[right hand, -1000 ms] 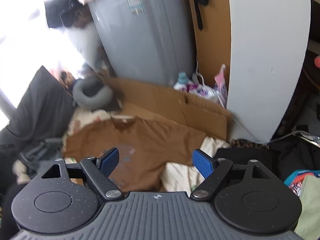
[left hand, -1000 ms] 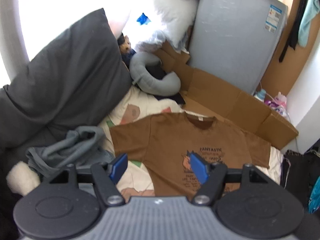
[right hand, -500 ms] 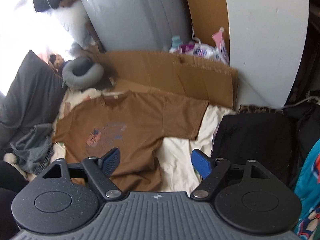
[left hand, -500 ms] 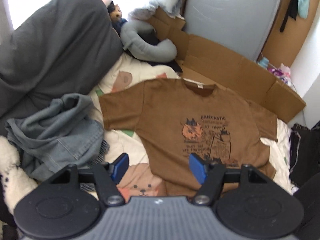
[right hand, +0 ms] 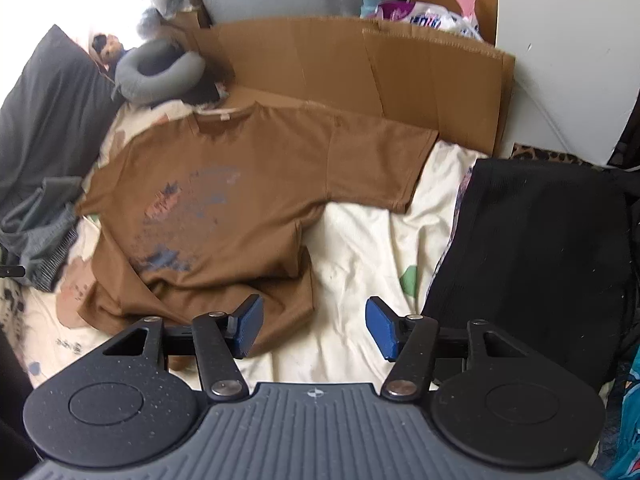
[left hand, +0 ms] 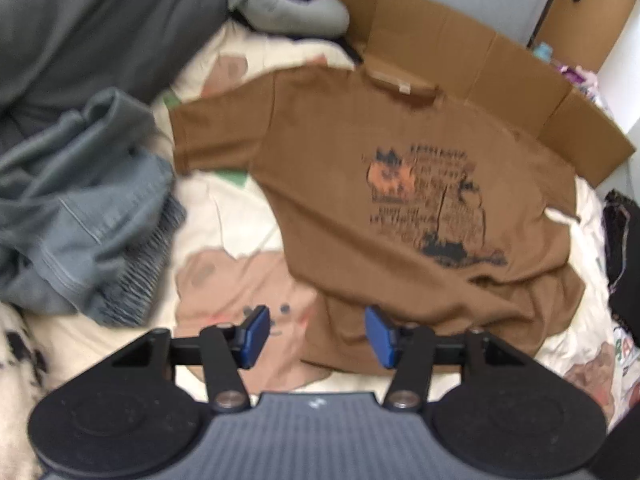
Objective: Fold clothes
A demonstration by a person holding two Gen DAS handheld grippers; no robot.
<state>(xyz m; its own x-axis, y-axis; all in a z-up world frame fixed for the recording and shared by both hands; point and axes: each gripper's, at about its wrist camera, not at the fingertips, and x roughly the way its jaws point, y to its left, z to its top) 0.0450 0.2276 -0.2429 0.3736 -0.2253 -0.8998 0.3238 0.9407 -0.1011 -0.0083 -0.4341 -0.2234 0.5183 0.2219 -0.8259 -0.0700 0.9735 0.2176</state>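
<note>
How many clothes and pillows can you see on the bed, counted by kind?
Brown T-shirt: 1
Blue-grey jeans: 1
Black garment: 1
Dark grey pillow: 1
Grey neck pillow: 1
Total: 5

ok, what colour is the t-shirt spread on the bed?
Brown, with a dark and orange graphic print on the chest: t-shirt. Left wrist view shows it best.

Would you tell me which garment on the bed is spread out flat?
The brown T-shirt lies spread flat, print up; the grey-blue jeans beside it are crumpled in a heap.
</note>
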